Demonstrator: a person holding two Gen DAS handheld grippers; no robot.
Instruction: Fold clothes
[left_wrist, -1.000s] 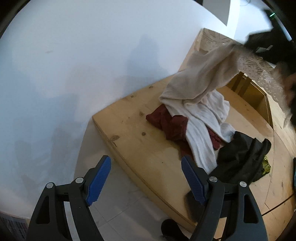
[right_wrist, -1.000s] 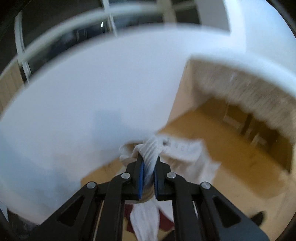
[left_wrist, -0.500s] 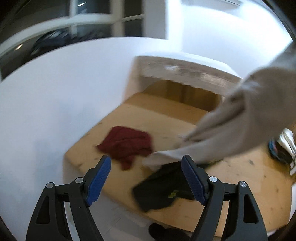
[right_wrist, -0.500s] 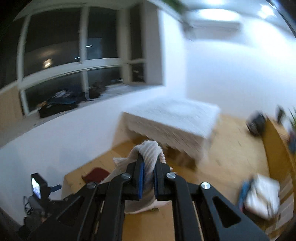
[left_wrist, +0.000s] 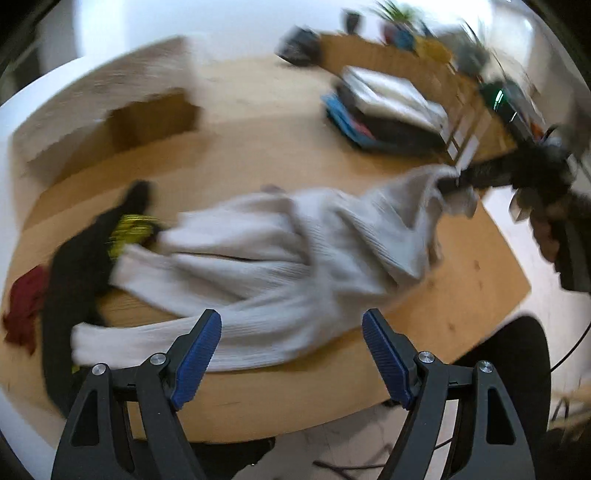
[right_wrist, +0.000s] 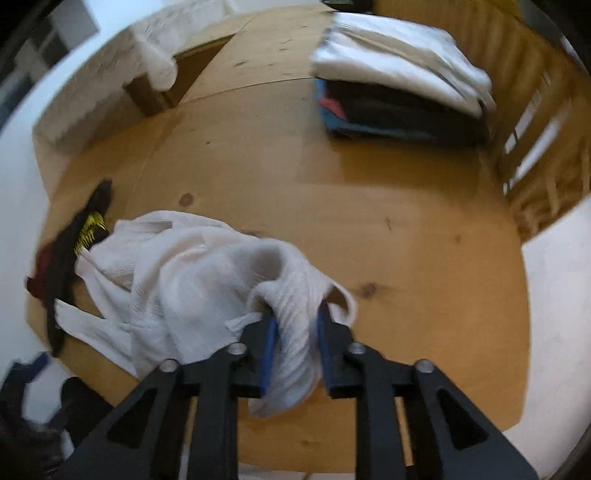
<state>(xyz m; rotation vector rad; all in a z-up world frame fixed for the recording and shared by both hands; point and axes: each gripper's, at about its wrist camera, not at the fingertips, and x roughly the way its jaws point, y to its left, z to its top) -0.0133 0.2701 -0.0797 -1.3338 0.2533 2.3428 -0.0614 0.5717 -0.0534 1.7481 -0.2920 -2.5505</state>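
- Two garments lie bunched at the far left of the wooden platform (right_wrist: 424, 229): a dark red garment (left_wrist: 22, 306) at the edge, then a black garment (left_wrist: 74, 266) with a yellow print, its marks too blurred to read.
- Next along, the cream ribbed sweater (left_wrist: 280, 258) sprawls across the middle of the boards, its long axis running left to right, one sleeve trailing toward the black garment.
- Low in the left wrist view, the left gripper (left_wrist: 291, 354) hangs above the sweater's near hem, jaws wide apart and holding nothing.
- At the sweater's right end sits the right gripper (right_wrist: 295, 343); its jaws have just been opening, a fold of cloth between them, and the pads now look slack on it (a release, I judge).
- For spreading the sweater flat, the near hem lies directly ahead of the left gripper, the nearer one to it; the right already stands at the other end.
- Far right, a folded stack (right_wrist: 399, 88), white on top, rests near the slatted rail (right_wrist: 535, 147).
- No brand or writing is legible anywhere.
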